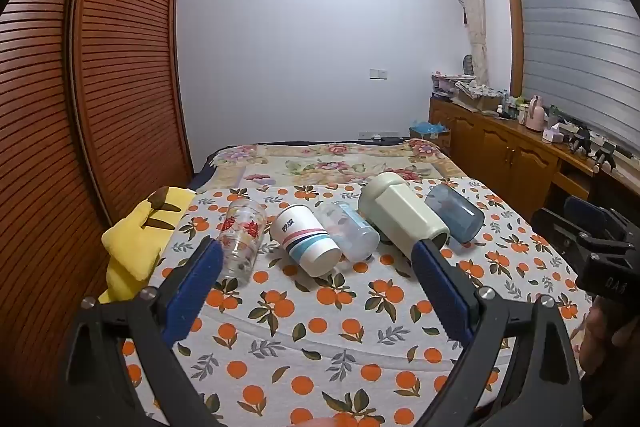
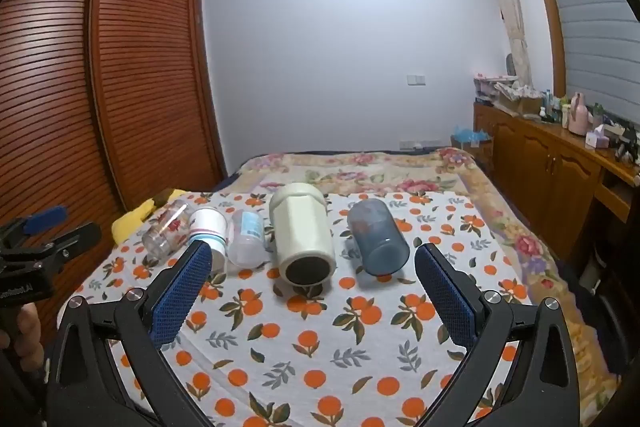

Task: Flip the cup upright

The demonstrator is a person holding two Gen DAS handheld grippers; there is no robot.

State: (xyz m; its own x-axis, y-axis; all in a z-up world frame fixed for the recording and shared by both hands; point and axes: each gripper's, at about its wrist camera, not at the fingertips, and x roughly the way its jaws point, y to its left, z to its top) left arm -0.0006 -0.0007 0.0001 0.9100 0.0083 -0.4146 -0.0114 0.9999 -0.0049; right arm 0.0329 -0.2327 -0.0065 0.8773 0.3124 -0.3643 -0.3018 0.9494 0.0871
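Both the left gripper [image 1: 318, 257] and right gripper [image 2: 314, 259] stood empty, fingers apart; the side-lying cream faceted plastic cup [image 2: 302, 239] warranted a mid-body grasp before upending

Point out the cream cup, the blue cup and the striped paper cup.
cream cup [image 2: 302, 227], right wrist view, on its ribbed side wall.
blue cup [image 2: 374, 233], right wrist view, on its tinted side.
striped paper cup [image 1: 302, 233], left wrist view, on its white side above the stripes.
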